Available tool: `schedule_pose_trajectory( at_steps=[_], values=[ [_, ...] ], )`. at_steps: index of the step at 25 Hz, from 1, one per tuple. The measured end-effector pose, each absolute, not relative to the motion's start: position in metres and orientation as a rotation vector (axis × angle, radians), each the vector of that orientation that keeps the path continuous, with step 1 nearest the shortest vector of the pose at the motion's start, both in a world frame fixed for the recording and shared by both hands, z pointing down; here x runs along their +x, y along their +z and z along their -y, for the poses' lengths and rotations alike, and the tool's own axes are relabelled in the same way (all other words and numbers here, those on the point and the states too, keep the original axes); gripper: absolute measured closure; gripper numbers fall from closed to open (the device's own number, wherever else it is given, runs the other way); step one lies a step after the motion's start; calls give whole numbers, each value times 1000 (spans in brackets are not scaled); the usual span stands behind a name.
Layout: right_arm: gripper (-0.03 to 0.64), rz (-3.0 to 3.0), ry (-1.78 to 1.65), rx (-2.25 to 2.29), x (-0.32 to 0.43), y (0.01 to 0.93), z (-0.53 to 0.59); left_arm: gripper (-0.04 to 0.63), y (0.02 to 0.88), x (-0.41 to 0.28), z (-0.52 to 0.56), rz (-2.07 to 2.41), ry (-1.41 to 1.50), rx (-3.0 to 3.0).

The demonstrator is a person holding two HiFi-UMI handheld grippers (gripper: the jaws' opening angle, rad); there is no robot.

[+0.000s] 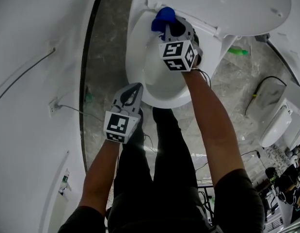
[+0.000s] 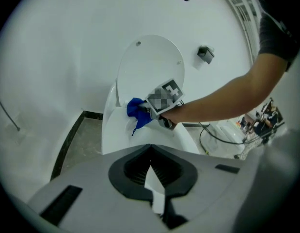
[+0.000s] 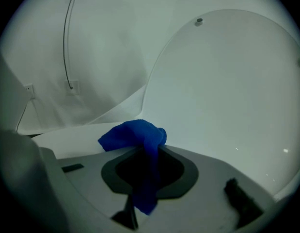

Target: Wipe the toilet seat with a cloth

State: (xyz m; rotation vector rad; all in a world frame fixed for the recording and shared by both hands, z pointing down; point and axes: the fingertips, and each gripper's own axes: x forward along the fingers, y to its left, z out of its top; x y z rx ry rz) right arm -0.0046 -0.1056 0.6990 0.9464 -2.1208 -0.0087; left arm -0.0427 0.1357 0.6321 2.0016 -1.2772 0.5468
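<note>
My right tongs grip the blue cloth at the rear of the toilet seat (the lid is up). My left tongs are closed and empty, near its front.

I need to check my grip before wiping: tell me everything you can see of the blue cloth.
The blue cloth is a small piece of soft fabric, plain deep blue, crumpled into a wad. The right gripper is shut on it: a bunch bulges past the jaw tips and a tail hangs back between them. It sits at the back of the toilet seat, just below the raised lid. Whether it presses on the seat cannot be told.
</note>
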Motion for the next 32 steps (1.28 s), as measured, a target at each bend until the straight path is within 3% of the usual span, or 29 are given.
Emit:
schedule_pose_trajectory(
  at_steps=[21, 32],
  values=[
    [558, 1946, 4, 1100, 149, 701, 92, 586, 631, -52, -108, 1248, 510, 2037],
    [558, 1852, -93, 1012, 193, 708, 46, 586, 641, -51, -128, 1222, 542, 2025]
  ],
)
